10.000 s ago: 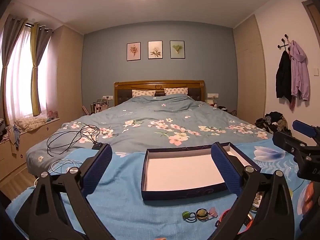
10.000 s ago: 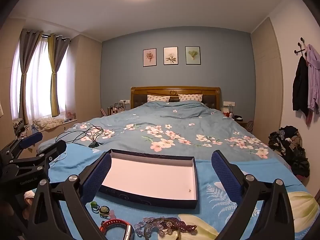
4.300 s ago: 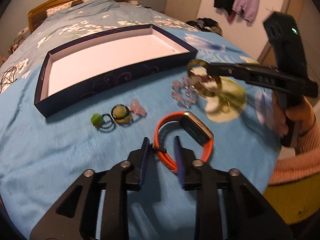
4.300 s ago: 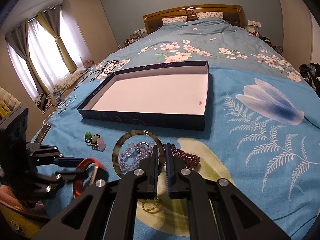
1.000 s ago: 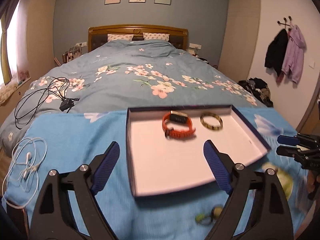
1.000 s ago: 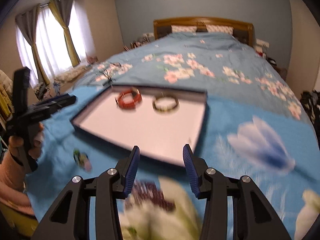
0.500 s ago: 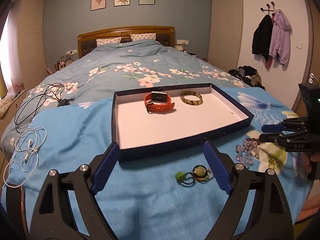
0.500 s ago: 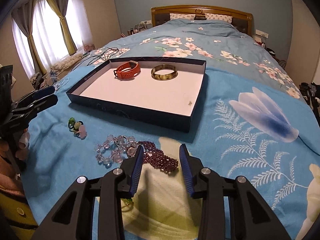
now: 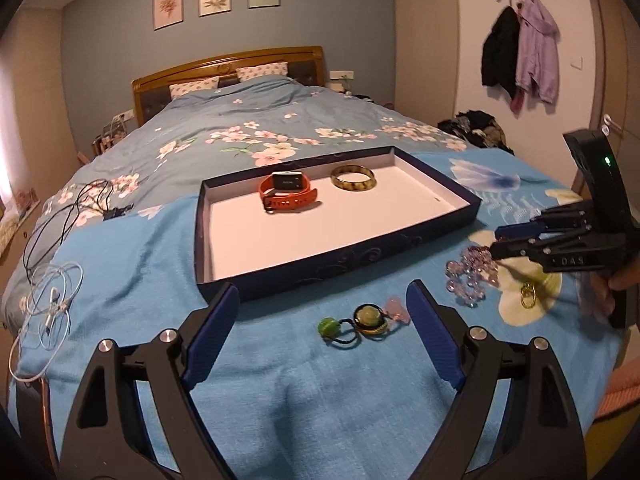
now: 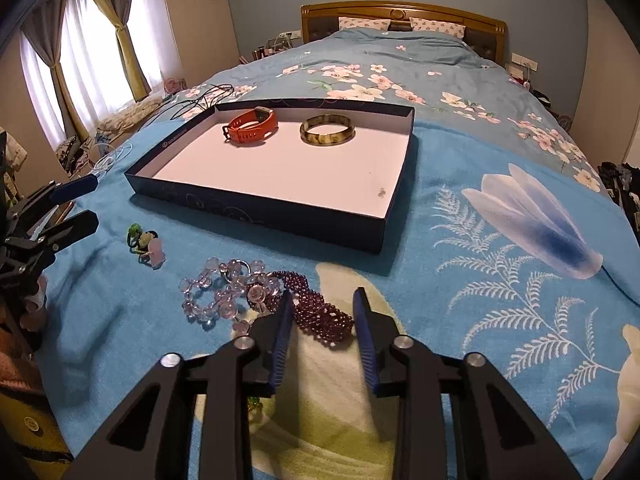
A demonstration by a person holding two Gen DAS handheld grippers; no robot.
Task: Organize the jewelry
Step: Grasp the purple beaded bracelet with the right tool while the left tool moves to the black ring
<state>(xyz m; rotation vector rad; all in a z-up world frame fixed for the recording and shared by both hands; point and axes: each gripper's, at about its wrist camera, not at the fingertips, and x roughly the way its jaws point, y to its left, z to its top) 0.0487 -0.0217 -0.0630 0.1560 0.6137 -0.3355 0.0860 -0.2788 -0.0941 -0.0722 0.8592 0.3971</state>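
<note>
An orange watch [image 10: 251, 125] and a bangle [image 10: 327, 130] are seen at the far end of the box [image 10: 256, 207] on the bed [image 10: 460, 208]. The right hand-held gripper [image 10: 323, 312] has just been closing; a purple bead bracelet [image 10: 320, 314] lies between its pads, not yet pinched. The left hand-held gripper [image 9: 323, 312] is held wide apart above the hair ties [image 9: 362, 320], empty.
</note>
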